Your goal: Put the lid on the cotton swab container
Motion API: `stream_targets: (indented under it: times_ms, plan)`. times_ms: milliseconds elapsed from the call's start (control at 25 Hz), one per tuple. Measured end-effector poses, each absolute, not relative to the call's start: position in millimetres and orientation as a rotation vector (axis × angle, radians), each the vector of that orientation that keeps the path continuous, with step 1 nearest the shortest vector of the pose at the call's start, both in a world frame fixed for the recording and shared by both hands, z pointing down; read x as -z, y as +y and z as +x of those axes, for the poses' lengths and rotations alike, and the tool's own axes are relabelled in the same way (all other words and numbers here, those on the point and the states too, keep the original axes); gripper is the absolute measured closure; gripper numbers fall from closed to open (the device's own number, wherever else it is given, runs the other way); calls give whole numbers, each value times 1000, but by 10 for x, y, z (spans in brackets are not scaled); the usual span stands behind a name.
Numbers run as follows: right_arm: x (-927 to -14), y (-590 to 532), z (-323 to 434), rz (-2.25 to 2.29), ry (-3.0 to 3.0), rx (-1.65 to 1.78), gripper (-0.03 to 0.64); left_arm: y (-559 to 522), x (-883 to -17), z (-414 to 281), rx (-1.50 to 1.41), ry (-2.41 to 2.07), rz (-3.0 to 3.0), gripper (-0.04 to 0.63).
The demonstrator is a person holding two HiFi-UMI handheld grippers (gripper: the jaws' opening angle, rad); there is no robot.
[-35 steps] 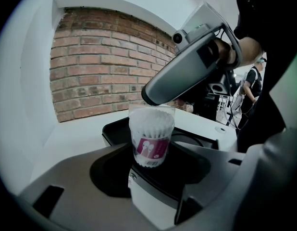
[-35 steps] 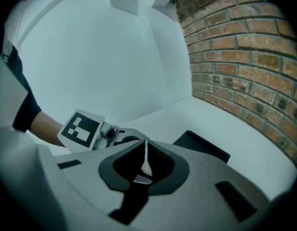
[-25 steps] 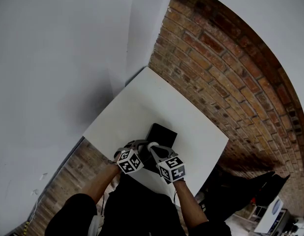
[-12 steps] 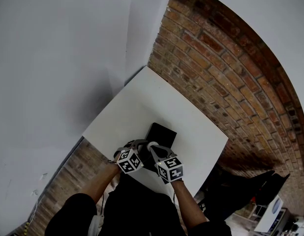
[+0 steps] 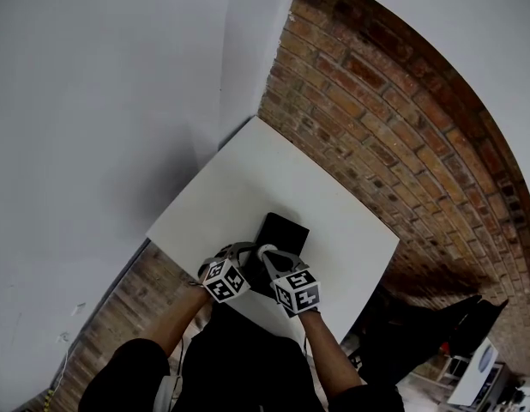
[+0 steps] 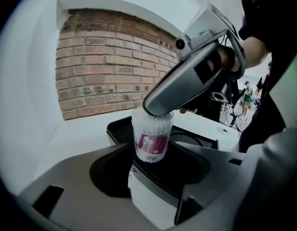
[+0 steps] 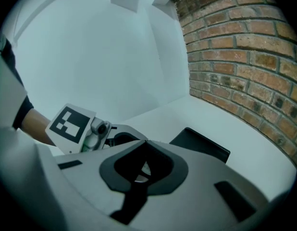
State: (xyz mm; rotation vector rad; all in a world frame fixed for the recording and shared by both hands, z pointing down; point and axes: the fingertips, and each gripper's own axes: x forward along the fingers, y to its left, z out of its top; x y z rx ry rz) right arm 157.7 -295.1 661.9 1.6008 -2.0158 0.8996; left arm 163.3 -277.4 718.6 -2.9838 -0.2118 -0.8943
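Soft, even, cool light, faint shadows. Fisheye bends the brick wall [image 6: 105, 66] ahead of the left gripper [image 6: 153, 153]; corners go black.

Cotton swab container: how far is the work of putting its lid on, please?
Done: the cotton swab container stands upright between the left gripper's jaws, near the black tray. In hand: the right gripper, jaws shut, rests its tips on the container's top. Left: the tips hide the lid, so seating cannot be confirmed; then both grippers release.
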Motion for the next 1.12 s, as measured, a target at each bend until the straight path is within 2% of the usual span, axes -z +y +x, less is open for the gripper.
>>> stream_targets:
  times_ms: [480,600,840,1120]
  plan:
    - [-6362,-2692,1697,1868,-2035,-769,595,-2764,-6988,1288,849,-10,-3104,364]
    - [-6374,-2493,1666,1905,-2032,-796,595,-2726,-6901,1175,807,76,-3157,399]
    - [-6372,-2073,1566,1968,-2004,-767,595,-2539,-6726,968,769,201,-3175,526]
    - [-6179,-1587,1416,2040,-2016,-712,595,-2140,-6578,690,741,316,-3196,571]
